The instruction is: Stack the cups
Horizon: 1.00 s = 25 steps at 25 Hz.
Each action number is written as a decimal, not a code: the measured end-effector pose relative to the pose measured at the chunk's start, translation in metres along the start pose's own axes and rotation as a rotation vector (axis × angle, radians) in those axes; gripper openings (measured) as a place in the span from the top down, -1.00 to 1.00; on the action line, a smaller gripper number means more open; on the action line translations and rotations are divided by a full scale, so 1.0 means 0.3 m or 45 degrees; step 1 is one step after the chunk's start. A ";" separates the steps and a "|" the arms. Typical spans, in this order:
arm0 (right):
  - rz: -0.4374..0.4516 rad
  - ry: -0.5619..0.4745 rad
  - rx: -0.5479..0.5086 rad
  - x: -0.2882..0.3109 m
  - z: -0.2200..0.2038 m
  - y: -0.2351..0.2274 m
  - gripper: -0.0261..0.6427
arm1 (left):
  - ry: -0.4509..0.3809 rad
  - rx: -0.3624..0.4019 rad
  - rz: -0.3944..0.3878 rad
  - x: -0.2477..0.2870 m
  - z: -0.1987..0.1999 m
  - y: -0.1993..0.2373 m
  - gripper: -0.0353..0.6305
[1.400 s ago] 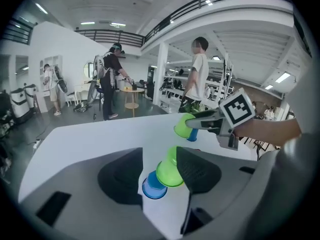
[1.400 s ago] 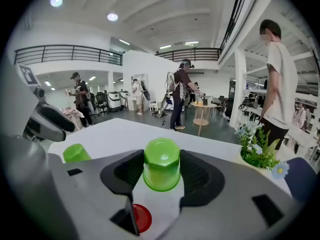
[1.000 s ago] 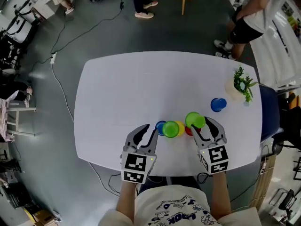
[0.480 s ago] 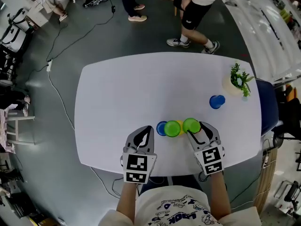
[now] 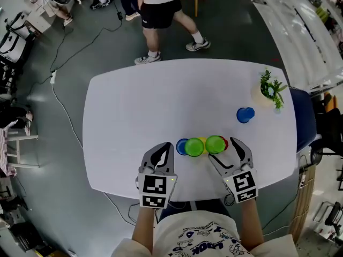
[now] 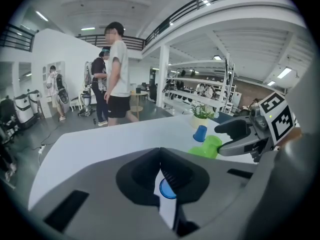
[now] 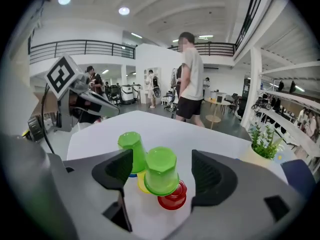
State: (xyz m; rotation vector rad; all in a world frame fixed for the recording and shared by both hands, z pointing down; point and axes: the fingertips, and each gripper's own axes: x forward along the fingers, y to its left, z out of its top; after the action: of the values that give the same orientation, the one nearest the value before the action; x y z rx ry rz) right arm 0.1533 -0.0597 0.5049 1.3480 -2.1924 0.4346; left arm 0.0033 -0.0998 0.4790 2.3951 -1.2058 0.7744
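Observation:
Several upside-down cups cluster near the table's front edge. A green cup (image 5: 215, 144) (image 7: 161, 171) rests slightly tilted over a red cup (image 5: 224, 142) (image 7: 173, 198). Left of it a second green cup (image 5: 194, 146) (image 7: 132, 151) sits over a yellow cup (image 7: 141, 183), with a blue cup (image 5: 183, 146) (image 6: 166, 189) beside it. My right gripper (image 5: 225, 150) (image 7: 162, 184) is open; its jaws have just been opening and stand either side of the first green cup without touching it. My left gripper (image 5: 162, 153) (image 6: 160, 156) is shut and empty, just short of the blue cup.
Another blue cup (image 5: 245, 114) (image 6: 200, 133) stands alone at the right, near a potted plant (image 5: 269, 89) (image 7: 262, 144). A person (image 5: 161, 15) walks past the far side of the white table (image 5: 139, 111). Cables lie on the floor at the left.
My right gripper lowered the green cup onto the red cup and opened its jaws off it. My left gripper's jaws closed. A person walked leftward behind the table.

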 end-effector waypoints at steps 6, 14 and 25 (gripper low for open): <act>-0.208 -0.146 0.215 -0.048 0.035 -0.253 -0.22 | -0.004 -0.017 0.016 0.035 0.017 0.012 0.85; -0.535 -0.033 0.287 0.070 -0.134 -0.628 -0.11 | 0.012 -0.041 0.057 0.097 0.029 0.024 0.85; -0.521 0.111 0.316 0.230 -0.264 -0.734 0.07 | 0.062 -0.047 0.080 0.142 0.027 0.031 0.85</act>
State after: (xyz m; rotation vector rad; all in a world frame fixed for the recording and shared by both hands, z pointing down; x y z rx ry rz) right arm 0.3457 -0.1677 0.6092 1.8224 -1.7723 0.6061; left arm 0.0190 -0.1359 0.4991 2.3055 -1.2702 0.8175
